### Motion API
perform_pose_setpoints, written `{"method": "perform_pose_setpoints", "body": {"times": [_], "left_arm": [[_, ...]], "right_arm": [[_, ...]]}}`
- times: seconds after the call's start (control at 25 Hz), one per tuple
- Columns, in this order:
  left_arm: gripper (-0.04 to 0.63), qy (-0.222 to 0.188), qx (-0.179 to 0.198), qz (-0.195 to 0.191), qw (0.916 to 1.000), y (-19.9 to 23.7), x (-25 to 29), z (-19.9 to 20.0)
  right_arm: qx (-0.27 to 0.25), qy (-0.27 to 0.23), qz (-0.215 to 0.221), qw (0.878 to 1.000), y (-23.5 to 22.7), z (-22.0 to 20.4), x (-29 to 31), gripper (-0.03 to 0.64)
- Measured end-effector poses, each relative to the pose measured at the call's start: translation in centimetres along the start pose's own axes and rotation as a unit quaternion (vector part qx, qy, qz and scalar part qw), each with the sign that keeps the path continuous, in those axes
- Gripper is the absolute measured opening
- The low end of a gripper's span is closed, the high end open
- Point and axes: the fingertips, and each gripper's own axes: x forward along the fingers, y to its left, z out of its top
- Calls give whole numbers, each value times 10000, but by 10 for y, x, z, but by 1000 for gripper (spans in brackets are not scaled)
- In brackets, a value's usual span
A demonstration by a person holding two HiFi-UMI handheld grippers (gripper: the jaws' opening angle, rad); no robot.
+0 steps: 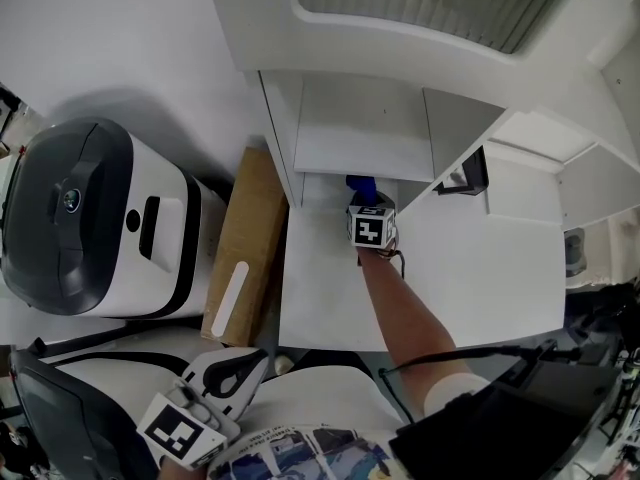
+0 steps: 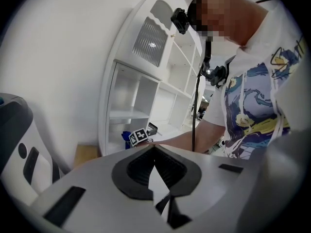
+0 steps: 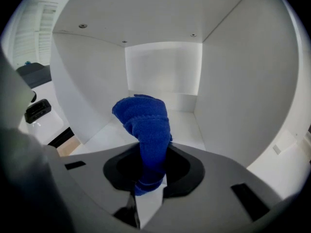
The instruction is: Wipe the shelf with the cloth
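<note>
item: blue cloth (image 3: 146,127). it is bunched into a thick roll that stands up out of my right gripper (image 3: 149,181), whose jaws are clenched on its lower end. the head view places it (image 1: 360,184) just inside the mouth of a lower compartment of the white shelf (image 3: 187,125), under a fixed board. the free end of the cloth leans toward the back wall. i cannot tell whether any of it touches the compartment floor.

left gripper (image 2: 154,166): jaws closed together with nothing between them, held low near my body and well apart from the shelf. it takes no part in the work.

surroundings: a flat cardboard box (image 1: 245,243) leans just beside the shelf's left side. a black-and-white appliance (image 1: 90,218) stands beyond it.

assessment: the step in hand is bringing the cloth to the surface, and i judge wiping of this compartment barely begun, if at all. the next move calls for lowering the roll until it presses flat on the floor panel. it should then sweep side to side and into the rear corners while the jaws hold their clamp, so the cloth does not drag loose.
</note>
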Motion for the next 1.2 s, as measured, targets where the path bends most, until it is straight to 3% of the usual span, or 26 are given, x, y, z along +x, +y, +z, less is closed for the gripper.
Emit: {"method": "perform_pose_setpoints", "body": {"times": [0.28, 0.44, 0.8, 1.04, 1.2], "left_arm": [[12, 28, -31, 137, 9999, 3, -4, -2], [12, 13, -82, 240, 9997, 6, -7, -3], [12, 31, -289, 108, 9995, 6, 1, -3], [12, 13, -176, -4, 9998, 6, 6, 0], [12, 17, -159, -33, 9999, 5, 7, 1]], "right_arm": [[-314, -54, 935, 9951, 87, 2, 10, 100], [-418, 91, 1100, 9930, 107, -6, 17, 100], [-373, 124, 715, 9967, 49, -13, 11, 100], [-260, 122, 326, 9991, 1, -18, 4, 100], [-136, 134, 312, 9993, -2, -19, 1, 100]]}}
